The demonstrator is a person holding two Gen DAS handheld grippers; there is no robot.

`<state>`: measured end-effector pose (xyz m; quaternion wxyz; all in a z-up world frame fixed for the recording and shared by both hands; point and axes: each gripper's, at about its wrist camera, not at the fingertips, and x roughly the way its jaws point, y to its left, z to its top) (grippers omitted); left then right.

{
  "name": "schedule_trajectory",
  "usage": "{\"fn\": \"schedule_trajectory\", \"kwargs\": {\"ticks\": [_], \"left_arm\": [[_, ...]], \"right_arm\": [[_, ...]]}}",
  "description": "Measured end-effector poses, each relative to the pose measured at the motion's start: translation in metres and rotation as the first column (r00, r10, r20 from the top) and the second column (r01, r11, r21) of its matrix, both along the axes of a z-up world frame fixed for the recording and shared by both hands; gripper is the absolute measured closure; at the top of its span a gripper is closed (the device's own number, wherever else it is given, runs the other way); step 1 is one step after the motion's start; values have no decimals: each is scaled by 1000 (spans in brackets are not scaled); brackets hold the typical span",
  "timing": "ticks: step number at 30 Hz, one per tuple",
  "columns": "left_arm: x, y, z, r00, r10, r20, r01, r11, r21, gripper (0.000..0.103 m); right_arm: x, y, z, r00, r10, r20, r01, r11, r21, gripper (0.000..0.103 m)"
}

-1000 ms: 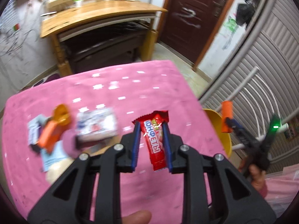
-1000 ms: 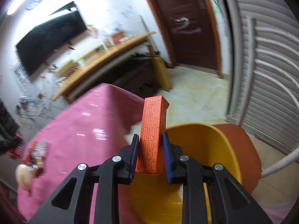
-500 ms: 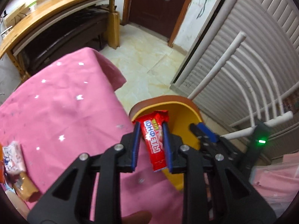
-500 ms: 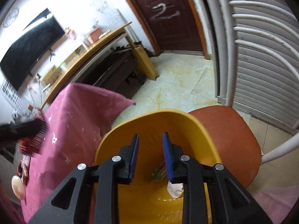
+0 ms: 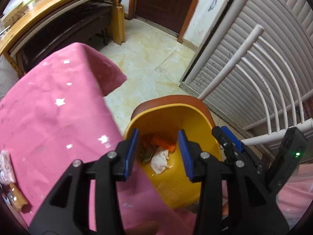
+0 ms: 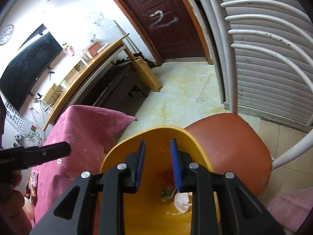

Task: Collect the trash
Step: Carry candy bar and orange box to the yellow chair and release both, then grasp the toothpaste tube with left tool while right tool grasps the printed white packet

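Trash lies at the bottom of the yellow plastic bin [image 5: 197, 121]: a crumpled white tissue [image 5: 159, 159], an orange rectangular box [image 5: 164, 143] and a red snack wrapper [image 5: 147, 141]. Left gripper [image 5: 158, 152] hangs above the bin, jaws spread and empty. Right gripper [image 6: 157, 164] likewise, jaws parted, beside the pink-clothed table's [image 5: 49, 107] edge.

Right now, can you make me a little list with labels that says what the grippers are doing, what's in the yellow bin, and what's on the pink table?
left gripper: open, empty, above the bin
right gripper: open, empty, above the bin
yellow bin: beside the table, on a brown chair seat
in the bin: orange box, crumpled white tissue, red and green wrappers
pink tablecloth: snack packets at its left edge
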<state>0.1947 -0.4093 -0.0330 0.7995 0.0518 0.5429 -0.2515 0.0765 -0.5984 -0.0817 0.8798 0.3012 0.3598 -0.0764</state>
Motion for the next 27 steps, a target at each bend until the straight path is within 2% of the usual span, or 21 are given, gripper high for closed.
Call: {"fn": "schedule_trajectory", "kwargs": {"ticks": [3, 7, 12, 15, 20, 27], "left_arm": [[-3, 20, 18, 999, 25, 45, -24, 999, -23, 64], [-3, 52, 38, 995, 72, 62, -67, 995, -72, 64], [-8, 104, 61, 985, 123, 117, -114, 990, -85, 64], [-9, 140, 70, 974, 172, 148, -163, 984, -71, 64], [-10, 206, 77, 946, 260, 194, -261, 965, -17, 59], [-5, 302, 79, 897, 383, 223, -401, 915, 40, 59]], "right_arm": [[2, 12, 7, 999, 43, 20, -42, 999, -9, 82], [0, 33, 23, 991, 119, 52, -118, 992, -34, 82], [0, 79, 51, 963, 247, 112, -239, 968, -75, 82], [4, 117, 68, 933, 337, 123, -323, 939, -119, 82], [20, 175, 92, 876, 461, 143, -446, 886, -127, 81], [49, 259, 110, 790, 602, 117, -587, 798, -139, 78]]}}
